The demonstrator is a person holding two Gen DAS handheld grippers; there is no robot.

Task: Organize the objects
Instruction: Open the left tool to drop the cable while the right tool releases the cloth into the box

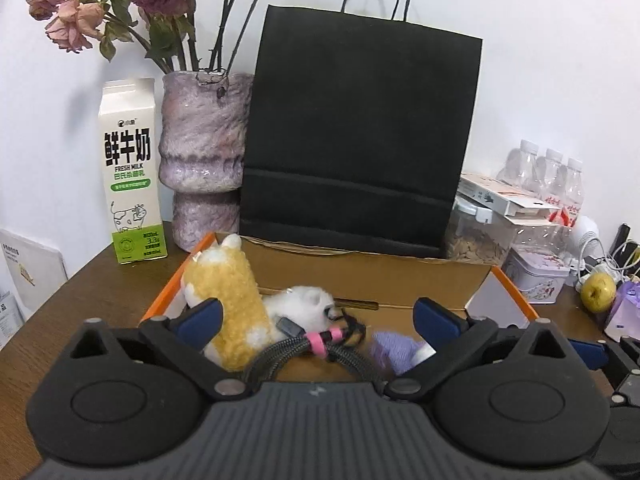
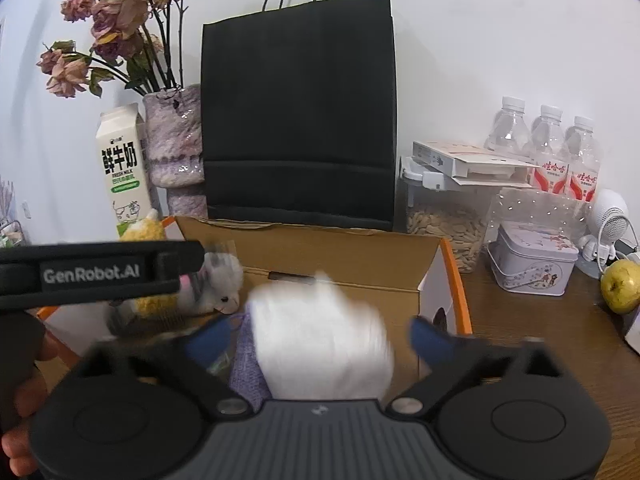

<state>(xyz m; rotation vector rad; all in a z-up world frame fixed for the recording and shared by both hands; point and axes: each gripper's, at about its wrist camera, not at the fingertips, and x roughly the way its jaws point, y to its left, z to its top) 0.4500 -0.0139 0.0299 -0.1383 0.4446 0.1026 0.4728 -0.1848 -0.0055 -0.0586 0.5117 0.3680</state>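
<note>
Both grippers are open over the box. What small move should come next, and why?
Probably lift the right gripper out of the box. Its jaws stand wide, and the white and purple item between them looks blurred and released. The left gripper is open too, holding nothing.

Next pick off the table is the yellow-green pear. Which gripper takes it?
Probably right. The pear sits on the table right of the cardboard box, on the right gripper side; its jaws are open. The left gripper hangs over the plush toys.
</note>
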